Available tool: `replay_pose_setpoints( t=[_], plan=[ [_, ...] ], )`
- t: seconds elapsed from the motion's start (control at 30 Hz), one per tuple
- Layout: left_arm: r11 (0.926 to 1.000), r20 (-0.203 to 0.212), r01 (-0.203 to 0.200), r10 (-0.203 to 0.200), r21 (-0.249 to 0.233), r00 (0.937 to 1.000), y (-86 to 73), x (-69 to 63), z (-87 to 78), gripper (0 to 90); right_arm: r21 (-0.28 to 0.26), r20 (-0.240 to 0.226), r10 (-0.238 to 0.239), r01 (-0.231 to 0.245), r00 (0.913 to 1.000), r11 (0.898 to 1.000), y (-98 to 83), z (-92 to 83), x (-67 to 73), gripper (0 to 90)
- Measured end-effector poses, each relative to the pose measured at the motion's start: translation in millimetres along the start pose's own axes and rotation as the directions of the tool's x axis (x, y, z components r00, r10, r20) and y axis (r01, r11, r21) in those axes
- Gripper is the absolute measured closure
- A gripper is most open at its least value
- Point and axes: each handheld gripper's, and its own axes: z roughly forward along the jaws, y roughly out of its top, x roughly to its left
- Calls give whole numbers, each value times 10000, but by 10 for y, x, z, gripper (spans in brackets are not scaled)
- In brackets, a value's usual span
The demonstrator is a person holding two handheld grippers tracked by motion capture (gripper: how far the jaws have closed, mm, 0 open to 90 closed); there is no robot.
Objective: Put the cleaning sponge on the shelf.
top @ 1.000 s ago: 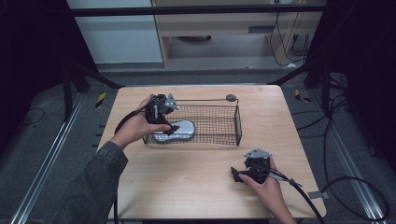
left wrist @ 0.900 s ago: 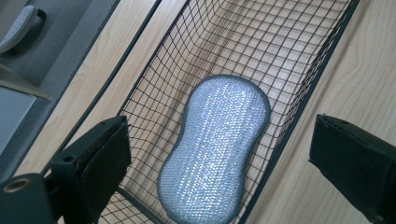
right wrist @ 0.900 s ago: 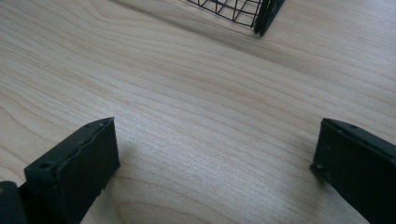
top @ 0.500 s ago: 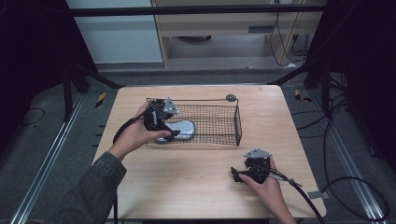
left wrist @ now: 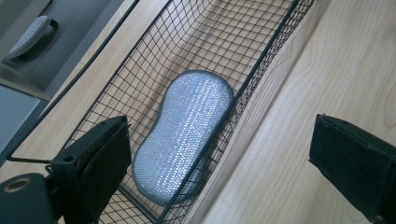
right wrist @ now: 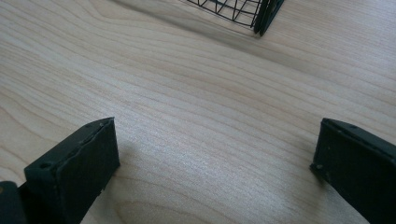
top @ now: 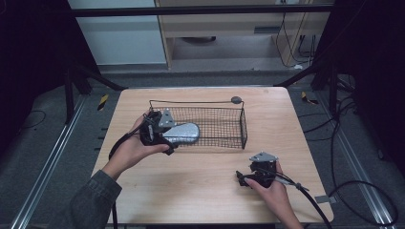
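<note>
A silver-grey scrubbing pad (left wrist: 184, 135) lies flat on the floor of a black wire basket (top: 224, 125), at the basket's 9 o'clock end in the high view. The left gripper (top: 157, 131) hangs at that same end with its fingers (left wrist: 100, 158) spread wide and holding nothing. In the left gripper view one finger sits over the basket beside the pad and the other over bare desk (top: 191, 186), so the near long wall of the basket runs between them.

That straddle is the likely trouble. If the fingers closed from here, they could pinch the wire wall along with the pad, or the wall alone, and drag or tip the light basket across the desk. A low sweep of the hand could also catch the rim and shove the basket toward 12 o'clock.

The right gripper (top: 258, 172) rests low near the desk's 5 o'clock corner, well apart from the basket, its fingers (right wrist: 74, 172) also spread and empty.

The high view gives the whole layout and both hands. The left gripper view adds the pad's sparkly weave and the wall's place between the fingers. The right gripper view adds only wood grain and one basket corner at 12 o'clock.
</note>
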Motion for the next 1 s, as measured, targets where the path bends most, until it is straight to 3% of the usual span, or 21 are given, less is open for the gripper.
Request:
replay_pose_setpoints(
  t=[0.2, 0.37, 0.7, 0.9, 1.0],
  plan=[
    [9996, 9, 285, -285, 4, 9996, -133, -82, -16, 50, -3, 8, -7, 7, 10000, 10000, 0, 0, 0, 4],
    [9995, -337, 316, -314, 77, 9989, -243, -138, -57, 50, -8, -3, 10, -10, 10000, 10000, 0, 0, 1, 4],
    [9952, -400, 976, -976, -9, 9944, -559, -265, -88, 49, -1, 6, 14, -14, 10000, 10000, -1, -1, 2, 4],
    [9847, -307, 1739, -1741, -65, 9843, -834, -298, -85, 48, -2, 6, 17, -17, 10000, 10000, -1, -1, 2, 4],
    [9732, -182, 2296, -2298, -135, 9731, -999, -298, -42, 52, -1, 9, 20, -20, 10000, 10000, -1, -1, 2, 4]
  ],
)
